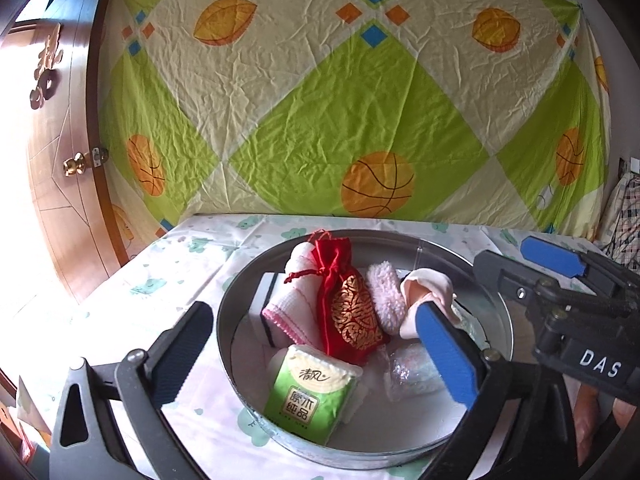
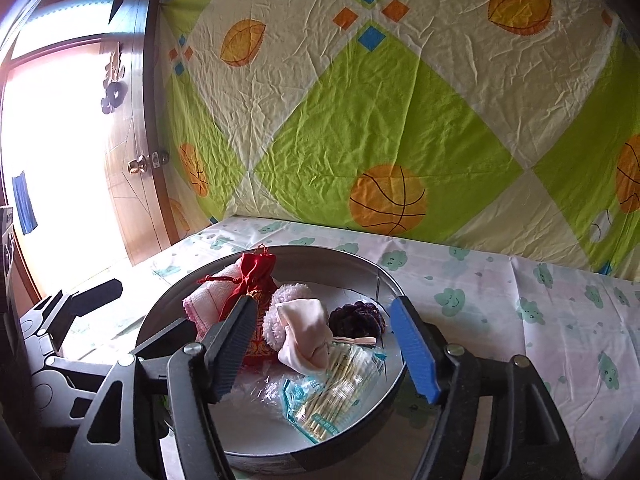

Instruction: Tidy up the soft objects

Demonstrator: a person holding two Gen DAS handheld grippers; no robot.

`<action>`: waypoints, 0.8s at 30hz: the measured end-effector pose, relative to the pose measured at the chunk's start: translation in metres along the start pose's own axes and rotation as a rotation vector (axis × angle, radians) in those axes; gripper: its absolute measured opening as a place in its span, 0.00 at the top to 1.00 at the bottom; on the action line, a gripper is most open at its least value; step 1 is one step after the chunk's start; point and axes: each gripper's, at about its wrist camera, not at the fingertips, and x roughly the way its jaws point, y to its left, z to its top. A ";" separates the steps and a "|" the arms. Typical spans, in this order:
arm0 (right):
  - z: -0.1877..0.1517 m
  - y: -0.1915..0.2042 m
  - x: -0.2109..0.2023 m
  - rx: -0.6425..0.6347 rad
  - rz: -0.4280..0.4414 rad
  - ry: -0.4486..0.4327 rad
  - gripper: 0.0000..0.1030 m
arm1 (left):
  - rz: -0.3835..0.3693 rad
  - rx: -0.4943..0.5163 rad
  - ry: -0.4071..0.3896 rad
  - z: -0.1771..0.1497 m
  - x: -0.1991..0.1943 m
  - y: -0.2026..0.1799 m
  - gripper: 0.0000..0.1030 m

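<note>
A round metal tin (image 1: 230, 308) (image 2: 390, 280) stands on the table and holds soft things: a red and gold drawstring pouch (image 1: 348, 308) (image 2: 252, 276), a pink-edged white cloth (image 1: 296, 296) (image 2: 204, 300), a fluffy pink sock (image 1: 386, 296) (image 2: 280, 308), a pale pink cloth (image 1: 424, 292) (image 2: 304, 332), a green tissue pack (image 1: 310, 392), a dark purple scrunchie (image 2: 358, 318) and a bag of cotton swabs (image 2: 340, 388). My left gripper (image 1: 316, 356) is open over the tin, empty. My right gripper (image 2: 324, 344) is open above the pale pink cloth, empty; it also shows in the left wrist view (image 1: 560, 272).
The table has a white cloth with green cloud prints (image 1: 192, 248) (image 2: 520, 300). A green and cream sheet with basketballs (image 1: 340, 100) (image 2: 380, 112) hangs behind. A wooden door (image 1: 60, 160) (image 2: 132, 160) stands at the left. A crinkly clear wrapper (image 1: 408, 368) lies in the tin.
</note>
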 end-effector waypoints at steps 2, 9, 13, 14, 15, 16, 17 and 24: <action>0.001 0.000 -0.006 -0.001 -0.002 -0.010 0.29 | 0.010 -0.004 -0.009 0.002 -0.004 0.002 0.01; 0.006 -0.001 -0.022 0.024 -0.012 -0.045 0.17 | -0.013 -0.067 -0.010 0.009 -0.012 0.019 0.01; 0.008 0.001 -0.024 0.014 -0.024 -0.042 0.16 | -0.015 -0.096 -0.004 0.012 -0.016 0.029 0.01; 0.008 0.002 -0.025 0.012 -0.027 -0.043 0.16 | -0.010 -0.099 -0.003 0.012 -0.016 0.030 0.01; 0.008 0.002 -0.027 0.011 -0.027 -0.047 0.16 | -0.005 -0.103 -0.001 0.012 -0.016 0.031 0.01; 0.008 0.003 -0.028 0.010 -0.024 -0.050 0.16 | -0.006 -0.106 0.000 0.012 -0.017 0.032 0.01; 0.008 0.004 -0.029 0.007 -0.021 -0.049 0.16 | -0.014 -0.108 0.004 0.012 -0.017 0.033 0.01; 0.005 0.009 -0.030 -0.006 -0.015 -0.044 0.16 | -0.027 -0.102 0.015 0.013 -0.019 0.030 0.01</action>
